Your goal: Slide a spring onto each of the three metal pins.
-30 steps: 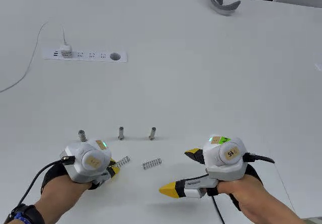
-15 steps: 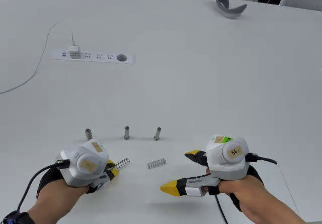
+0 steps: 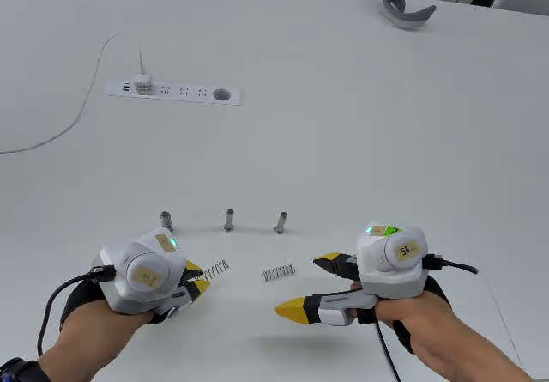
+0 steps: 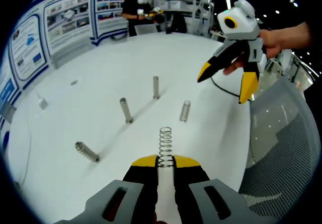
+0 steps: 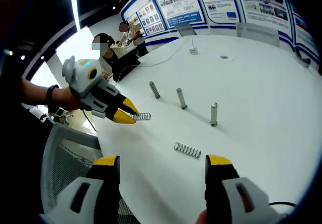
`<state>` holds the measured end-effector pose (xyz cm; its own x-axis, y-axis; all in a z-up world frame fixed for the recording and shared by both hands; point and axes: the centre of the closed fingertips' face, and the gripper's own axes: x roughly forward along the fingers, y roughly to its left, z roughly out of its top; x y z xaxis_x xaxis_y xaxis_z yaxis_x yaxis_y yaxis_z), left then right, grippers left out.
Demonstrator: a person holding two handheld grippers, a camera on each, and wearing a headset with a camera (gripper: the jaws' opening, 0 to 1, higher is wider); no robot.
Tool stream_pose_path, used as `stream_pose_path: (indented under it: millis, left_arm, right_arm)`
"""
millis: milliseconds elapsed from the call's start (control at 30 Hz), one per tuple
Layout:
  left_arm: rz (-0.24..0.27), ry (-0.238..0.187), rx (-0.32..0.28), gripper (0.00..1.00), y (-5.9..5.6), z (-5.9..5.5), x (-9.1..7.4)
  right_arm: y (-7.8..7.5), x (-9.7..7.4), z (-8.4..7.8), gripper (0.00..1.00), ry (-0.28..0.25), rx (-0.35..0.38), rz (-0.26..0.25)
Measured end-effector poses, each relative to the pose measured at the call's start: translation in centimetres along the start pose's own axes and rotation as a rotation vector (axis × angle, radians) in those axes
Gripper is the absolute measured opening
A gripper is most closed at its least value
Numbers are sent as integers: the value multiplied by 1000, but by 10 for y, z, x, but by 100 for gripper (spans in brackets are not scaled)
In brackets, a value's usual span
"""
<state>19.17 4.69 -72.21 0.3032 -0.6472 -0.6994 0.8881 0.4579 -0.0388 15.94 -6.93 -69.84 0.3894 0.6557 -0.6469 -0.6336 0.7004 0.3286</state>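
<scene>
Three metal pins stand in a row on the white table: the left pin (image 3: 166,221) carries a spring, the middle pin (image 3: 229,219) and right pin (image 3: 280,222) are bare. My left gripper (image 3: 197,281) is shut on one end of a spring (image 3: 214,269), which sticks out ahead of the jaws (image 4: 164,143) just above the table, short of the pins. A second spring (image 3: 279,272) lies loose on the table in front of the right pin. My right gripper (image 3: 309,285) is held wide open to the right of the loose spring (image 5: 187,150), with nothing between its fingers.
A white power strip (image 3: 171,92) with a plugged-in cable lies at the back left. A grey curved object (image 3: 407,9) rests at the far right. A mesh chair back (image 4: 282,133) stands by the table's edge, and people stand in the background.
The head camera has shifted, so the whole picture has moved. My left gripper still holds its spring near the table, and the right gripper stays open.
</scene>
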Motion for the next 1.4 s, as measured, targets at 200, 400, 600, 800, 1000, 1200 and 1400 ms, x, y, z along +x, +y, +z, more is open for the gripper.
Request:
stream_pose_path:
  millis: [200, 400, 600, 800, 1000, 1200, 1400]
  left_arm:
    - [-9, -15, 16, 10, -5, 7, -5]
    - [-19, -35, 44, 10, -13, 19, -12]
    - [-30, -65, 76, 10, -20, 36, -17]
    - [-45, -79, 105, 10, -27, 45, -15]
    - [-61, -91, 124, 10, -34, 53, -15]
    - [-76, -99, 147, 10, -42, 60, -15]
    - [-93, -103, 171, 10, -48, 63, -14]
  right_arm:
    - [4, 4, 6, 64, -16, 11, 22]
    - [12, 9, 15, 59, -33, 18, 55]
    - [21, 12, 22, 54, -48, 19, 93]
    - [28, 12, 31, 45, -76, 39, 129]
    - [29, 11, 38, 42, -99, 77, 153]
    - [32, 10, 47, 34, -137, 141, 191]
    - [35, 11, 49, 30, -142, 198, 232]
